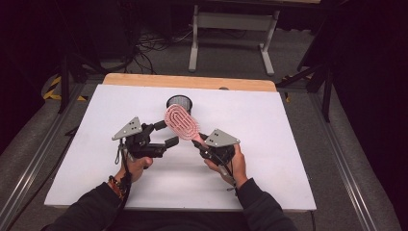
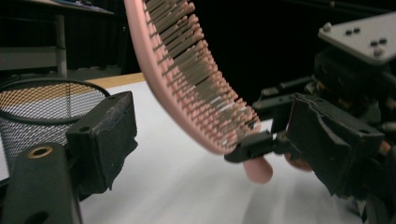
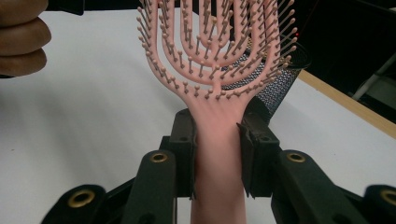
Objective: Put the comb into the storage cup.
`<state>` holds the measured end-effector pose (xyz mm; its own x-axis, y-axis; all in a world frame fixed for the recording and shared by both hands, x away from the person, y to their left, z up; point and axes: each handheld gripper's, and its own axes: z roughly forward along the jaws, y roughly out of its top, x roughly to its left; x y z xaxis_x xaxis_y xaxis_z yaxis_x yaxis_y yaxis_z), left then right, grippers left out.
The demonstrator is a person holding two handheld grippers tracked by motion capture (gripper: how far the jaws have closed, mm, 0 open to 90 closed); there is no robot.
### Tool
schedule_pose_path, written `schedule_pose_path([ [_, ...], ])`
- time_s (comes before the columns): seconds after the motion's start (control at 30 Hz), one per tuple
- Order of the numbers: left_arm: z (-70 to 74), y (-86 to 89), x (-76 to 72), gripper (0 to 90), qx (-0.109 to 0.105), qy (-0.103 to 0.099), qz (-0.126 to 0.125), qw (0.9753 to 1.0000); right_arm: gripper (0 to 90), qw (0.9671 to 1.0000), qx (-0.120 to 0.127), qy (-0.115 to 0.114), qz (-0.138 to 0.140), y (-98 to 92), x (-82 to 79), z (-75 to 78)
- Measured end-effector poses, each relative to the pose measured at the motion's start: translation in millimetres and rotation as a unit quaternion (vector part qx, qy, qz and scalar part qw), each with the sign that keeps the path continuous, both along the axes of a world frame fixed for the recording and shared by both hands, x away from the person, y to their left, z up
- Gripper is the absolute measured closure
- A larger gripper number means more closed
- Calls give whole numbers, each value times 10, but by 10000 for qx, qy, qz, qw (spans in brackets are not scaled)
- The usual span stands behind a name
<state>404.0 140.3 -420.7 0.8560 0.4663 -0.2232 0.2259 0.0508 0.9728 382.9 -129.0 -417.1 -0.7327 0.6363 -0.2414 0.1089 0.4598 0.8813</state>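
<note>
My right gripper (image 1: 200, 142) is shut on the handle of a pink hairbrush (image 1: 181, 122) and holds it tilted up over the white table, bristles facing the person. In the right gripper view both jaws of the right gripper (image 3: 217, 149) clamp the hairbrush (image 3: 212, 60) by its handle. My left gripper (image 1: 166, 134) is open just left of the brush head. In the left gripper view the hairbrush (image 2: 187, 79) hangs between and ahead of the wide-apart jaws of the left gripper (image 2: 215, 144), apart from both. A black mesh cup (image 1: 179, 102) stands upright just behind the brush.
The white board (image 1: 269, 159) covers a wooden table. The mesh cup (image 2: 32, 112) sits left of the brush in the left gripper view, and the cup (image 3: 280, 77) shows behind it in the right gripper view. A hand (image 3: 21, 37) shows at upper left.
</note>
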Motion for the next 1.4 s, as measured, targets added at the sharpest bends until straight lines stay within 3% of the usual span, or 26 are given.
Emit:
schedule_pose_path([
  [0.1, 17, -22, 23, 222, -35, 99, 140, 9998, 693, 9998, -63, -145, -102, 33, -18, -7],
  [0.17, 33, -43, 70, 259, -207, 213, 292, 9991, 693, 9994, -79, -274, -185, 45, -30, -18],
  [0.27, 42, -82, 100, 292, -192, 242, 322, 9990, 693, 9990, -114, -357, -258, 55, -31, -34],
  [0.33, 37, -138, 114, 348, -68, 307, 348, 9989, 693, 9987, -130, -401, -282, 63, -35, -43],
  [0.43, 20, -185, 126, 418, -171, 337, 243, 9990, 693, 9979, -163, -537, -316, 81, -54, -59],
  [0.67, 69, -198, 109, 557, -350, 201, 157, 9991, 694, 9962, -230, -731, -411, 115, -75, -83],
  [0.97, 163, -181, 19, 627, -265, -24, 48, 9996, 694, 9956, -223, -822, -382, 157, -101, -105],
  [1.2, 218, -119, -10, 635, -177, -180, 180, 9995, 646, 9971, -125, -705, -239, 159, -110, -111],
  [1.4, 279, 14, 2, 637, -185, -267, 336, 9989, 555, 9980, 206, -558, -225, 50, -92, -85],
])
